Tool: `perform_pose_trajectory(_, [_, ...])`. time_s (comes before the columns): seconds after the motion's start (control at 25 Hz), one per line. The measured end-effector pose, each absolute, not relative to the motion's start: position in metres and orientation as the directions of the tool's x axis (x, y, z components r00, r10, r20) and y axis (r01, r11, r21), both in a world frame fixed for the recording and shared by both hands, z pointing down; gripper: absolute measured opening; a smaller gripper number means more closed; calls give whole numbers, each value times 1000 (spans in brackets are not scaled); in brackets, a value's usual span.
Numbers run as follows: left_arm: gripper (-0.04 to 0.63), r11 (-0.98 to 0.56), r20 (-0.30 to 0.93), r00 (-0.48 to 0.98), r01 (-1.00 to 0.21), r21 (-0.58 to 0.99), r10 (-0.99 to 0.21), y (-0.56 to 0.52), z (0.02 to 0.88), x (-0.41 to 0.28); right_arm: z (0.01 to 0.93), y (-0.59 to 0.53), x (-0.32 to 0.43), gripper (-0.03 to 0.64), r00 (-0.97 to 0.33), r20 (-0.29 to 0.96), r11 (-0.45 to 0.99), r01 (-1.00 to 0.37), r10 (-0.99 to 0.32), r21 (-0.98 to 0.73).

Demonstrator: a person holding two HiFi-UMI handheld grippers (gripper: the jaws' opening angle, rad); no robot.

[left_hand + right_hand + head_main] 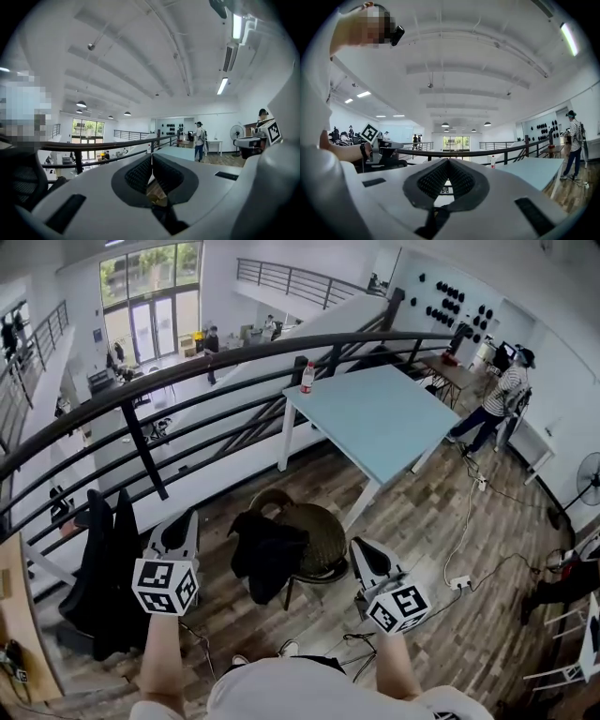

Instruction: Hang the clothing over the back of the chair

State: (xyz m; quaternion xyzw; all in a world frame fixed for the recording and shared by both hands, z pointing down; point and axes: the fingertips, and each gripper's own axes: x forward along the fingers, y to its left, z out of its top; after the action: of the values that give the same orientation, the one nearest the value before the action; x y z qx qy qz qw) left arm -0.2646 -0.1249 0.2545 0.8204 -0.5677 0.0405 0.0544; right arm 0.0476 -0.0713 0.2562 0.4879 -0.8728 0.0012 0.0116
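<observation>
A black garment (267,554) hangs draped over the back of a round wicker chair (323,531) in the head view, just in front of me. My left gripper (183,526) is held up to the left of the chair, apart from the cloth, its jaws shut with nothing between them (152,157). My right gripper (362,554) is raised at the chair's right side, also shut and empty (448,161). Both gripper views look out level over the railing, so neither shows the chair or the garment.
A light blue table (375,418) with a bottle (307,377) stands beyond the chair. A black railing (187,376) runs across behind it. A black office chair (103,568) is at the left. Cables and a power strip (459,582) lie on the wooden floor; a person (502,399) stands at far right.
</observation>
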Motion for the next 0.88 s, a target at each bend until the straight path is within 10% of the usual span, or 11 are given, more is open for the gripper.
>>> perform_pose_trajectory(0.88, [23, -31, -47, 24, -989, 147, -999, -34, 261, -386, 259, -72, 118, 18, -360, 42, 361, -933, -932, 8])
